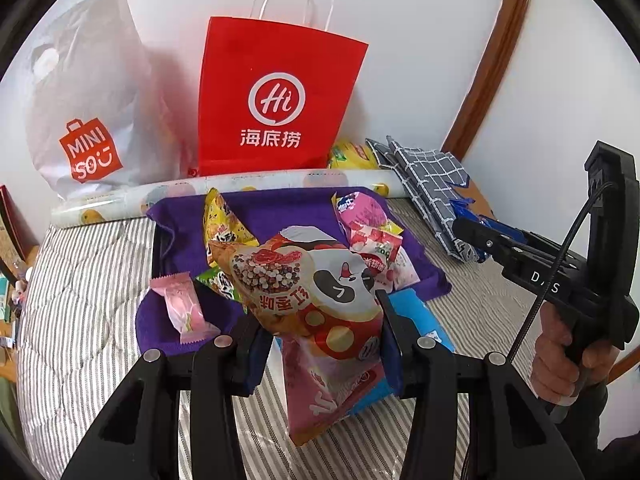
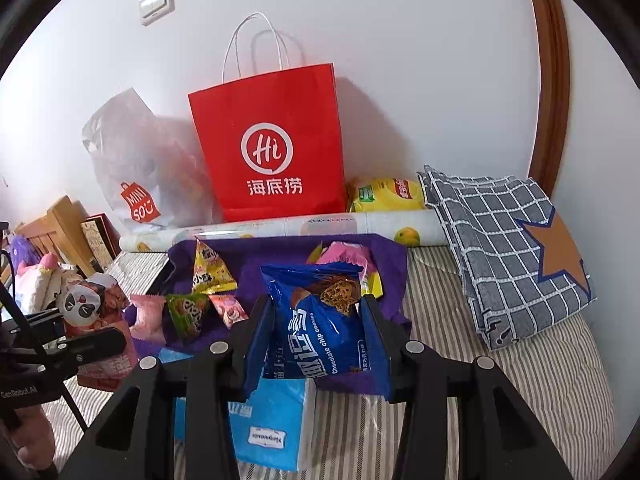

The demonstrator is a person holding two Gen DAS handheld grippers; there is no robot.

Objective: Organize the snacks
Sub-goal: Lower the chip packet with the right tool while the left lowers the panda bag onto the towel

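Each hand-held gripper is mid-sort: the left hand-held gripper (image 1: 320,320) clamps a panda snack bag (image 1: 320,304), the right hand-held gripper (image 2: 316,332) a blue cookie bag (image 2: 320,332). Several snacks remain on the purple cloth (image 1: 288,204) at twelve o'clock.

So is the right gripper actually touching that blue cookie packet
Touching. The right wrist view shows the right gripper with both fingers pressed against the sides of the blue cookie packet, lifted above the purple cloth.

Home bedroom: striped quilt (image 2: 520,360), shopping bags (image 2: 272,140), plush toys (image 2: 28,264).
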